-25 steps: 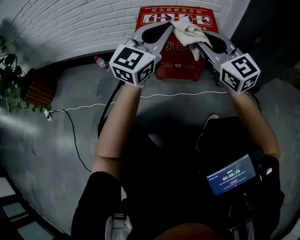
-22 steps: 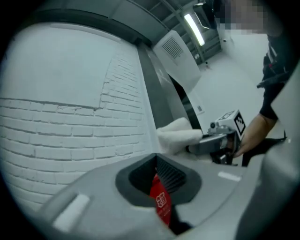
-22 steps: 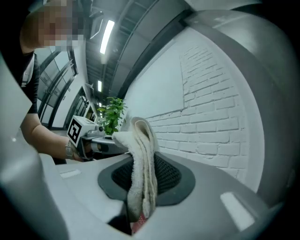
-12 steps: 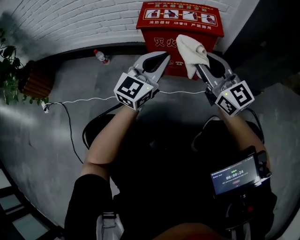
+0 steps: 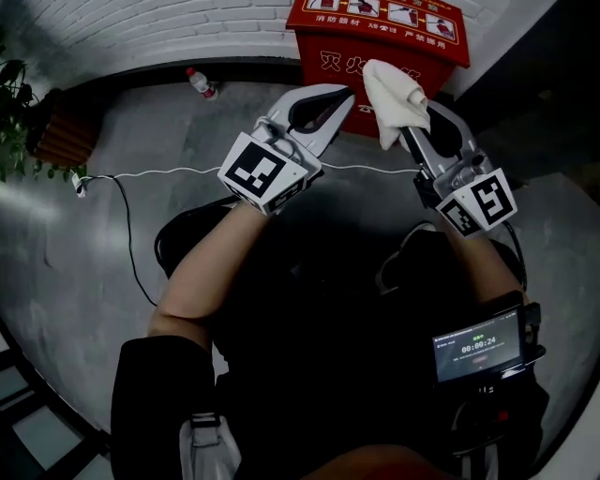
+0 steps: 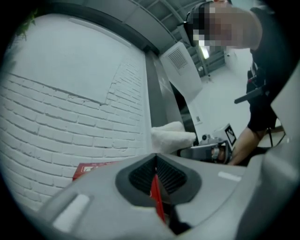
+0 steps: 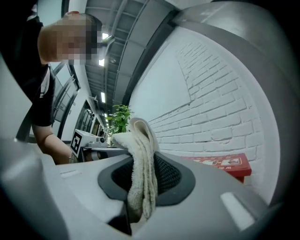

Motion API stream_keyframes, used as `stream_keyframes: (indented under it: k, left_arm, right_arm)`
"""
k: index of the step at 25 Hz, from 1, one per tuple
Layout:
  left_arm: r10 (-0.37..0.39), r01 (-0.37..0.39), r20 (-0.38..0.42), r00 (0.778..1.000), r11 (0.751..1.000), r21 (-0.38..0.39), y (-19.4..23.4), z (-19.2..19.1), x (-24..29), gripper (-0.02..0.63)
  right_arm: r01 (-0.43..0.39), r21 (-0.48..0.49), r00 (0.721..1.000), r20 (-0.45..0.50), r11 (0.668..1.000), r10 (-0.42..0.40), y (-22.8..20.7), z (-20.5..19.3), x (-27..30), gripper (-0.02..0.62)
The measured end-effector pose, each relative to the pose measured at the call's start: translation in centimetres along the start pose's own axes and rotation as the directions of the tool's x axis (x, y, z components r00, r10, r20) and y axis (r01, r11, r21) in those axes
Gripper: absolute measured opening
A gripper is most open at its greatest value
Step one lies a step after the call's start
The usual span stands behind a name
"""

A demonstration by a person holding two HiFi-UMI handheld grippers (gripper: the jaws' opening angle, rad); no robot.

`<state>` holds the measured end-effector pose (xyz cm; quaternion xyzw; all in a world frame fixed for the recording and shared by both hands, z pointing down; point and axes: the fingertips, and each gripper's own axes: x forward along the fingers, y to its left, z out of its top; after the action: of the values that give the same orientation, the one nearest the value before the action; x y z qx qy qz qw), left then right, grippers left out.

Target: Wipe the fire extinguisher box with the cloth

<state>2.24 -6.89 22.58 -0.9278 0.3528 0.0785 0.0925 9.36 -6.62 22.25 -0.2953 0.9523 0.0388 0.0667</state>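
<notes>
The red fire extinguisher box point(image 5: 377, 26) stands against the white brick wall at the top of the head view. My right gripper point(image 5: 409, 131) is shut on a white cloth point(image 5: 394, 89), which stands bunched up above its jaws in front of the box. In the right gripper view the cloth point(image 7: 140, 159) is pinched between the pads, with the box point(image 7: 220, 161) low at the right. My left gripper point(image 5: 345, 96) sits just left of the cloth, jaws shut with nothing held. In the left gripper view the pads point(image 6: 140, 176) meet, and the cloth point(image 6: 171, 136) shows beyond them.
A plastic bottle point(image 5: 200, 84) lies on the grey floor by the wall. A white cable point(image 5: 169, 173) runs across the floor. A potted plant point(image 5: 19, 131) stands at far left. A device with a lit screen point(image 5: 478, 345) hangs at the person's right hip.
Both grippers have drawn back from the box top toward the person. The cloth came off the box and is held up in the right gripper.
</notes>
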Motion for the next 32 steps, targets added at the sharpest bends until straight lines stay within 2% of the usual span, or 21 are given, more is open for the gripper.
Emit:
stream_keyframes:
  k: [10,16,32]
  left_arm:
    - [-0.002,0.001,-0.017,1.0,1.0,-0.024,-0.3,-0.1,0.1,0.002]
    - [-0.009,0.009,-0.014,1.0,1.0,0.007,-0.8,-0.1,0.2,0.002]
    - [-0.02,0.02,-0.013,1.0,1.0,-0.023,-0.9,0.1,0.3,0.002]
  right_arm:
    - [-0.006,-0.034,1.0,-0.028,0.999,0.005,0.7,-0.9,-0.6,0.086]
    - [-0.016,0.001,1.0,-0.002,1.0,0.016,1.2,-0.4,-0.7,0.086]
    - [0.008,0.032,1.0,-0.02,0.999,-0.008,0.3,-0.2,-1.0,0.087]
